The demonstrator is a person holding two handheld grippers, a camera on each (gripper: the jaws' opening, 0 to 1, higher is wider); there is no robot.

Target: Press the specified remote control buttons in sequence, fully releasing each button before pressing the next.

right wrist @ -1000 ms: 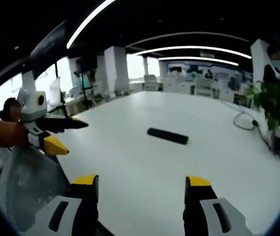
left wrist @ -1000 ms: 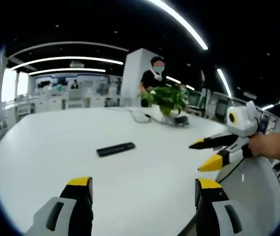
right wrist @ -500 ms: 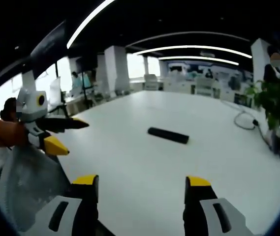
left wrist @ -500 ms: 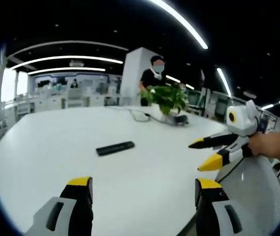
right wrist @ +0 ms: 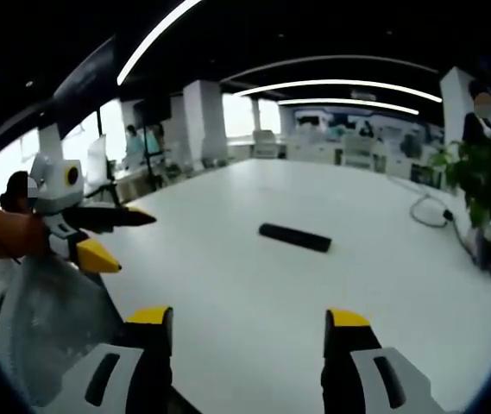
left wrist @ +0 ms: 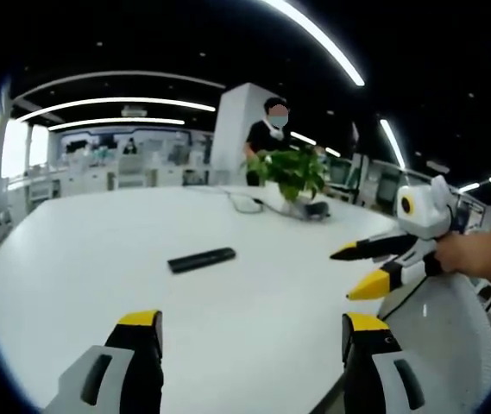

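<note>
The remote control (left wrist: 202,260) lies flat on the white table (left wrist: 81,250), out in the open middle, well apart from both grippers. In the left gripper view, the left gripper (left wrist: 254,332) hangs over the near table edge with its yellow-tipped jaws spread wide and nothing between them. The right gripper (left wrist: 355,269) comes in from the right, held in a hand (left wrist: 469,254), its jaws parted and empty. A potted plant (left wrist: 292,172) and a cable (left wrist: 245,204) sit at the far side, with a person (left wrist: 267,138) standing behind.

No text, label or number can be read anywhere
</note>
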